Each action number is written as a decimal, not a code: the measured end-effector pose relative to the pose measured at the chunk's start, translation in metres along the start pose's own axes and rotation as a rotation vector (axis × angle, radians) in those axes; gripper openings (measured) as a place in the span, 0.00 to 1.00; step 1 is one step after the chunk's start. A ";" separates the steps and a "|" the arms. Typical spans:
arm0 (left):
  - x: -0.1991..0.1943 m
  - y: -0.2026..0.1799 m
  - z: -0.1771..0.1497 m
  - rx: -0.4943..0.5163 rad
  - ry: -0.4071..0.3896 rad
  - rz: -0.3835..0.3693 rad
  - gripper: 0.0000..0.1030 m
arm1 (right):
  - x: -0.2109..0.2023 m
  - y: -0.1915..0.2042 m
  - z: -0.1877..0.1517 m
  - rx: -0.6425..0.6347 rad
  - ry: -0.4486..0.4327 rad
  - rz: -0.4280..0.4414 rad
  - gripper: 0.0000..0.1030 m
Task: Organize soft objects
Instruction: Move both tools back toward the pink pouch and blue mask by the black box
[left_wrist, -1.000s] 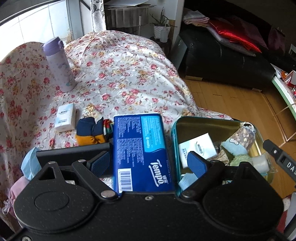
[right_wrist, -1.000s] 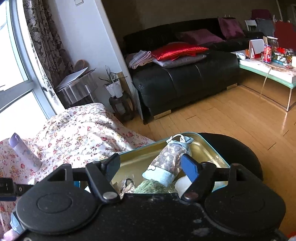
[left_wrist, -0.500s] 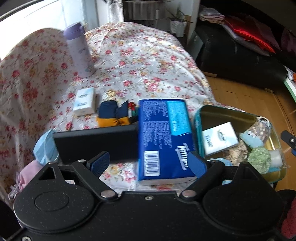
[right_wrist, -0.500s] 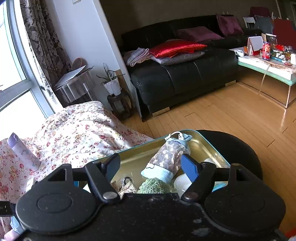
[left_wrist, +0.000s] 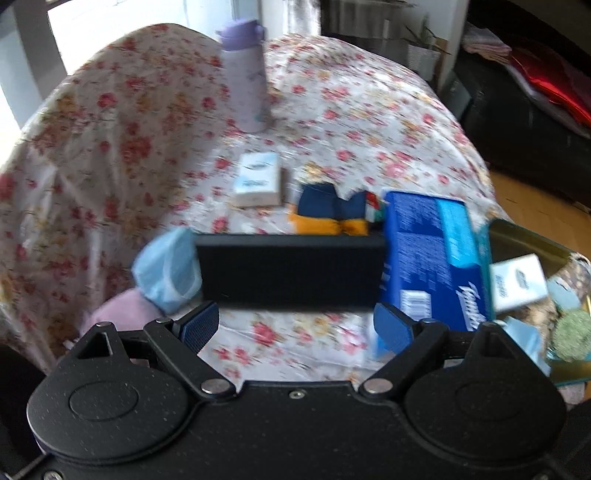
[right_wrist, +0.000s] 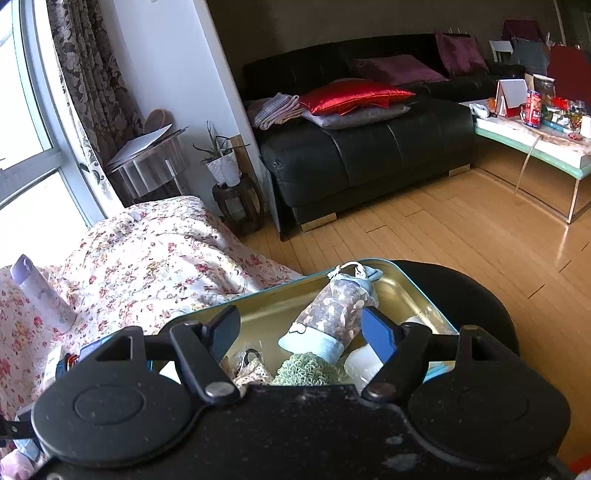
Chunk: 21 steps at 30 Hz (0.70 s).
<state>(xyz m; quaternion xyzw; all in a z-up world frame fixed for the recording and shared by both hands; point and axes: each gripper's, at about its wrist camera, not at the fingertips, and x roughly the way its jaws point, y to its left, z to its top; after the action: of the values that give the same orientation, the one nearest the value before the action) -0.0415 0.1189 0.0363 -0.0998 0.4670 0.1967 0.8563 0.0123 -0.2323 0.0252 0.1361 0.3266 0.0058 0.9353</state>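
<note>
Both claws stand apart with nothing between the pads. Just beyond the left gripper (left_wrist: 297, 328) lie a black box (left_wrist: 290, 271), a blue mask (left_wrist: 166, 271) and a pink pouch (left_wrist: 118, 314) on the flowered cloth (left_wrist: 122, 147), probably waiting to be sorted. Farther off sit socks (left_wrist: 330, 214), a small tissue pack (left_wrist: 258, 179) and a bottle (left_wrist: 245, 75); all are blurred. The right gripper (right_wrist: 295, 338) hovers over the tin (right_wrist: 273, 304) at the right, where a patterned pouch (right_wrist: 334, 315) and green scrubber (right_wrist: 310, 373) are gathered, partly hidden.
</note>
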 end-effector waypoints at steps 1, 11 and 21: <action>0.000 0.005 0.002 -0.007 -0.005 0.007 0.85 | 0.000 0.000 0.000 -0.004 0.001 -0.002 0.70; -0.012 0.057 0.038 -0.059 -0.083 0.082 0.85 | -0.001 0.008 -0.001 -0.049 0.000 -0.027 0.70; -0.030 0.111 0.047 -0.101 -0.110 0.238 0.87 | -0.001 0.013 -0.001 -0.070 0.001 -0.043 0.70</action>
<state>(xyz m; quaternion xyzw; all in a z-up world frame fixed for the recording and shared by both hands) -0.0683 0.2282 0.0880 -0.0757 0.4173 0.3254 0.8451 0.0115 -0.2194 0.0283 0.0960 0.3297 -0.0028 0.9392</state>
